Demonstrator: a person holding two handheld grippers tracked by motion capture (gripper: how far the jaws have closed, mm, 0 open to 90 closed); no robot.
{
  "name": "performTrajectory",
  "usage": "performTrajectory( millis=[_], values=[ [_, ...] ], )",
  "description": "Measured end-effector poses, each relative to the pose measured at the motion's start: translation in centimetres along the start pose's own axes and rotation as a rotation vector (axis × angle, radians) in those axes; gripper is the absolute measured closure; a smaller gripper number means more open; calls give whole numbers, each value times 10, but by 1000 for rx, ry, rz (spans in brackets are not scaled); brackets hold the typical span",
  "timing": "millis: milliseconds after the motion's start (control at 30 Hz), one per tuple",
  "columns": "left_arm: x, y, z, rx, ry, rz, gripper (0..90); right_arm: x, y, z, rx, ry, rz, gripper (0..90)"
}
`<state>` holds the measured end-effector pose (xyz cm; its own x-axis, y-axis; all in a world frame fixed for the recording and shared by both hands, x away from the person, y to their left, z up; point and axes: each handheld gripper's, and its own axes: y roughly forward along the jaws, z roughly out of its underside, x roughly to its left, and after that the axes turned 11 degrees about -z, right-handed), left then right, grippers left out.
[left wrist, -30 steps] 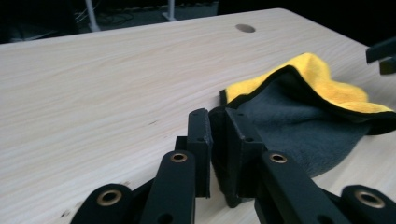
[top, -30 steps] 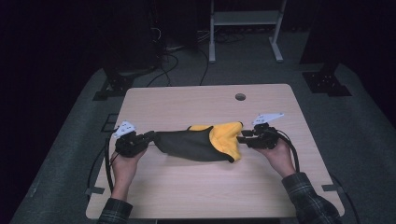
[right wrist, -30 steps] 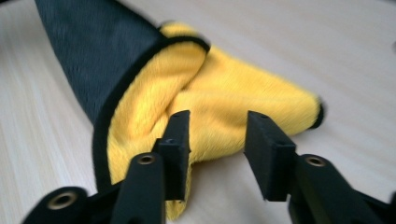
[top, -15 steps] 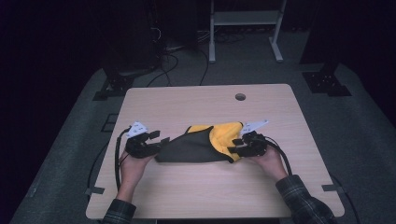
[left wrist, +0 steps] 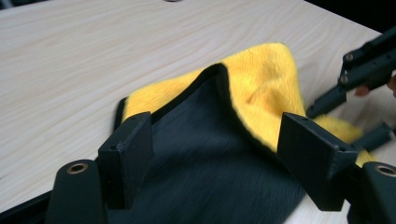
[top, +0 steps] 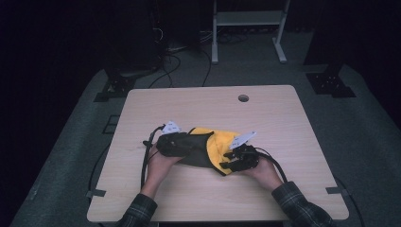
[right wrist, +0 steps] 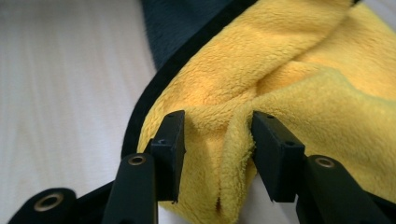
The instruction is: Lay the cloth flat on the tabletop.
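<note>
High view: both grippers have swept inward, bunching the cloth, left gripper released, right gripper pinching its yellow fold.

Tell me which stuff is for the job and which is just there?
For the job: the yellow and black cloth, the left tongs, the right tongs.

Just there: the wooden table, its round hole, the white frame on the floor behind.
</note>
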<state>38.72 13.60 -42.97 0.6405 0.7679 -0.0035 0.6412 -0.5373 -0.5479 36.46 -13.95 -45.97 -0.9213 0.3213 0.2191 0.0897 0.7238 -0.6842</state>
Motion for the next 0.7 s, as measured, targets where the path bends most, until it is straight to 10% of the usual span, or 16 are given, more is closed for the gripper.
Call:
performTrajectory(
  millis=[333, 533, 700],
  values=[
    [-21, 38, -5, 70, 51, 70, 462, 21, -7, -2, -9, -62, -20, 541],
    [-26, 50, -7, 103, 94, 66, 853, -5, -46, 6, -100, -7, 81, 527],
    [-21, 31, -9, 64, 89, 51, 862, -31, -62, 21, -134, 71, 138, 504]
  ],
)
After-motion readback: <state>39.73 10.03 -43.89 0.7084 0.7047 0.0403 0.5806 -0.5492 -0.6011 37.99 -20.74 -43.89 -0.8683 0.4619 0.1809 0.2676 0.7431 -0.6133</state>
